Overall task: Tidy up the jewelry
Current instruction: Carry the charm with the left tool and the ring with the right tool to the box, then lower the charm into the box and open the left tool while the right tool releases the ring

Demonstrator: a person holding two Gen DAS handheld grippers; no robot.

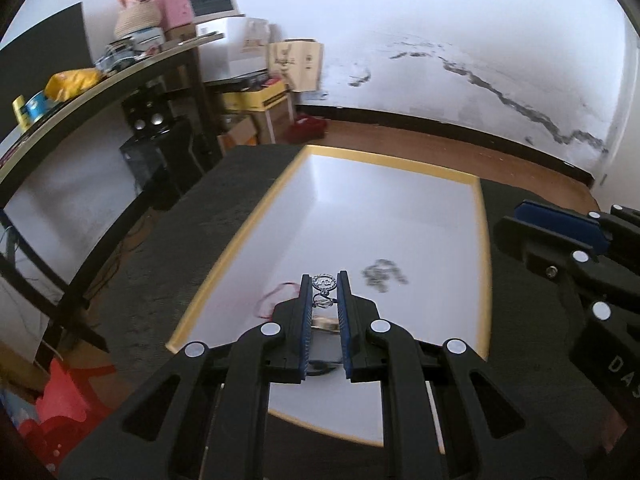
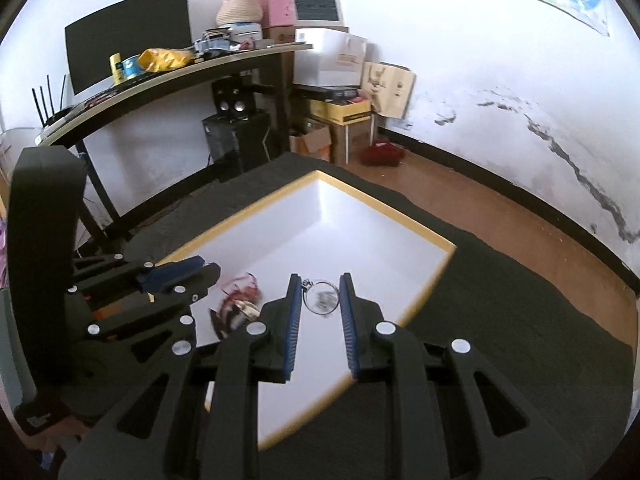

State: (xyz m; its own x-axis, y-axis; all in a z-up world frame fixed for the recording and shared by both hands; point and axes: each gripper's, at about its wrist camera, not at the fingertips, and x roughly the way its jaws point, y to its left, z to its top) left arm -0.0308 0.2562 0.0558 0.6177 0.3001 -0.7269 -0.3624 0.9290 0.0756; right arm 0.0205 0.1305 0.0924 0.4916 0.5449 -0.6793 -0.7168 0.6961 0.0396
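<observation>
Mid-carry over white tray (image 1: 256, 216), a piece of jewelry in each gripper.

Left gripper (image 1: 324, 280) clamped narrow on silver pendant (image 1: 323, 282); red cord (image 1: 272, 300) and chain heap (image 1: 382, 274) loose on tray floor beneath. Right gripper (image 2: 320, 286) pinching hoop ring (image 2: 321, 298), held above tray. Probable next: set each piece down well apart, jaws easing off gently.

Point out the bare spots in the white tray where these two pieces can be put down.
The far half of the white tray, up to its yellow far rim, is bare. The near strip below the left gripper is bare too. It is crowded mid-tray: a red cord left, a silver chain heap right. The right gripper holds a ring.
</observation>
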